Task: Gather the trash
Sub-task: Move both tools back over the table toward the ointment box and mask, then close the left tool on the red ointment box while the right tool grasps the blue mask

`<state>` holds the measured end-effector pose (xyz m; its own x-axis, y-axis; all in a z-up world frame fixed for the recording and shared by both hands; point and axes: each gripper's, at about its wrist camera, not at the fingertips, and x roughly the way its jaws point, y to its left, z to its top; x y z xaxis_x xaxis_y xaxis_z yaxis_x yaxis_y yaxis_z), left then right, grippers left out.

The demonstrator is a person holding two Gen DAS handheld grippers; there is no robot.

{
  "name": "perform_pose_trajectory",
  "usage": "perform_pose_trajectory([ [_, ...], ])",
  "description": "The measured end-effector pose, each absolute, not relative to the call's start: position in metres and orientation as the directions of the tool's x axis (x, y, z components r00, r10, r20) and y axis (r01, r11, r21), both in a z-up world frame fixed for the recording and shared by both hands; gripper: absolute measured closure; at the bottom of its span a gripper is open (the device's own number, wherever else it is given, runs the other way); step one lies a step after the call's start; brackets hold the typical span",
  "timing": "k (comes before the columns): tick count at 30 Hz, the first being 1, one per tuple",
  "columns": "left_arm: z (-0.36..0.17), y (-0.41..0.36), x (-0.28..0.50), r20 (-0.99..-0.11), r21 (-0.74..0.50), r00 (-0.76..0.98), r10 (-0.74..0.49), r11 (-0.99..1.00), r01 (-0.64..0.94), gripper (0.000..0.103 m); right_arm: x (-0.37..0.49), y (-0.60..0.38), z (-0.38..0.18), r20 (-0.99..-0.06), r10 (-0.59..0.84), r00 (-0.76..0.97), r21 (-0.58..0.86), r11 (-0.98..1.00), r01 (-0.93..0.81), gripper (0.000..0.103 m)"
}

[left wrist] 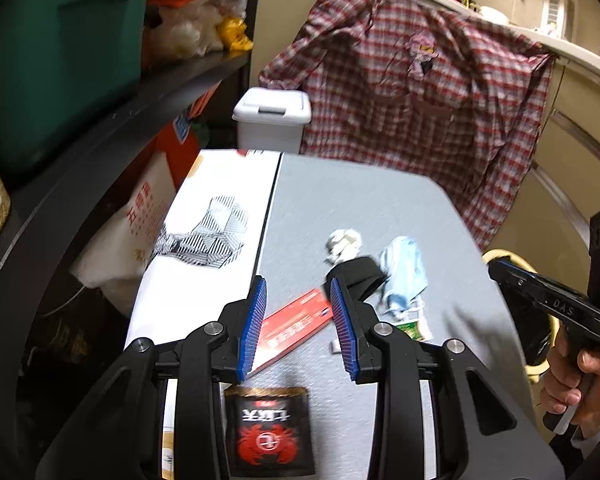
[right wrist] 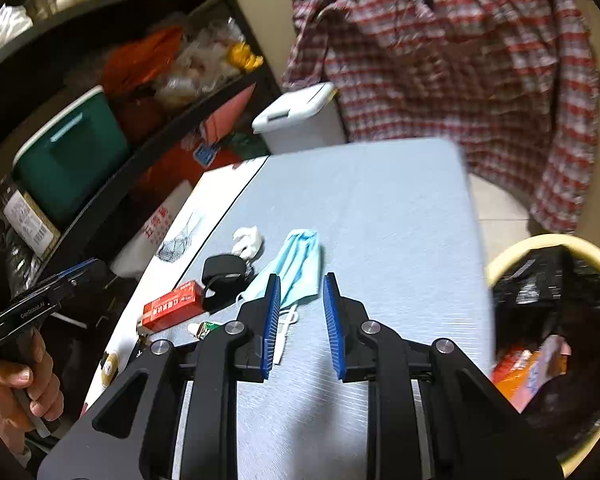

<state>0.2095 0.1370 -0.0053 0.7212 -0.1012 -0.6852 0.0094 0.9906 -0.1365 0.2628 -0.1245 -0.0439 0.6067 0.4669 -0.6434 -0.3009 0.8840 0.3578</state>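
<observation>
Left tongs: blue ribbed pads parted a moderate gap, nothing between them, touching nothing. They hang over the grey textured worktop, angled down toward a flat red cardboard box that lies below and beyond the gap. A black sachet printed with a red crab lies under the tongs' frame.

Right tongs: pads likewise parted, empty, pointed down at the worktop just short of a crumpled light-blue face mask. The left pad overlaps the mask's edge in view; contact cannot be told.

Hands: each grips a black pistol-style handle at the side of the worktop, left hand, right hand.

Trash on the worktop: mask, red box, a black strap-like item, a crumpled white tissue, a small green-and-white wrapper, all close together. A round yellow-rimmed bin lined with a black bag stands beside the worktop's right edge.
</observation>
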Motion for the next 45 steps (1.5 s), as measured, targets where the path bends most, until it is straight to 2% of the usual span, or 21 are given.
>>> perform_pose_trajectory([
  [3,-0.017,0.143,0.213,-0.709,-0.131,0.699,-0.096,0.991,0.003,0.069,0.273,-0.113,-0.06,-0.668,0.483,0.566,0.373,0.875,-0.307,0.062],
  [4,-0.021,0.145,0.214,-0.718,-0.13,0.69,-0.096,0.991,0.002,0.064,0.277,-0.109,-0.066,-0.677,0.491,0.549,0.383,0.871,-0.308,0.055],
  [7,-0.033,0.148,0.219,-0.742,-0.12,0.665,-0.086,0.993,-0.005,0.045,0.286,-0.103,-0.077,-0.695,0.492,0.525,0.389,0.87,-0.301,0.049],
  [8,-0.036,0.149,0.22,-0.746,-0.115,0.661,-0.081,0.993,-0.007,0.044,0.29,-0.101,-0.081,-0.7,0.494,0.516,0.396,0.87,-0.295,0.045],
  [14,-0.058,0.159,0.229,-0.79,-0.122,0.608,-0.076,0.992,-0.036,0.039,0.308,-0.095,-0.097,-0.728,0.495,0.474,0.414,0.869,-0.272,0.039],
  [16,-0.063,0.161,0.233,-0.804,-0.14,0.587,-0.089,0.989,-0.041,0.032,0.311,-0.09,-0.1,-0.73,0.5,0.465,0.412,0.866,-0.283,0.038],
  [19,-0.07,0.155,0.238,-0.825,-0.122,0.56,-0.08,0.992,-0.037,0.031,0.314,-0.081,-0.101,-0.733,0.496,0.466,0.391,0.867,-0.309,0.029],
  [25,-0.084,0.152,0.243,-0.852,-0.087,0.521,-0.054,0.995,-0.04,0.031,0.321,-0.06,-0.101,-0.753,0.442,0.488,0.292,0.889,-0.354,0.026],
  [27,-0.085,0.151,0.244,-0.854,-0.079,0.518,-0.047,0.996,-0.039,0.031,0.318,-0.055,-0.102,-0.762,0.408,0.503,0.24,0.899,-0.366,0.027],
  [29,-0.085,0.151,0.246,-0.855,-0.078,0.516,-0.048,0.996,-0.038,0.031,0.316,-0.053,-0.102,-0.772,0.367,0.519,0.188,0.912,-0.366,0.033],
  [35,-0.087,0.143,0.247,-0.863,-0.072,0.503,-0.054,0.997,-0.016,0.031,0.317,-0.065,-0.101,-0.778,0.363,0.512,0.198,0.916,-0.349,0.067],
  [39,-0.087,0.135,0.245,-0.866,-0.074,0.494,-0.074,0.997,0.02,0.035,0.315,-0.075,-0.094,-0.777,0.363,0.514,0.202,0.918,-0.342,0.083],
  [41,-0.087,0.131,0.245,-0.868,-0.072,0.491,-0.078,0.997,0.031,0.037,0.314,-0.08,-0.091,-0.774,0.36,0.52,0.199,0.919,-0.339,0.085],
  [45,-0.087,0.126,0.247,-0.869,-0.072,0.488,-0.088,0.996,0.052,0.049,0.313,-0.089,-0.088,-0.77,0.367,0.522,0.207,0.918,-0.339,0.088],
])
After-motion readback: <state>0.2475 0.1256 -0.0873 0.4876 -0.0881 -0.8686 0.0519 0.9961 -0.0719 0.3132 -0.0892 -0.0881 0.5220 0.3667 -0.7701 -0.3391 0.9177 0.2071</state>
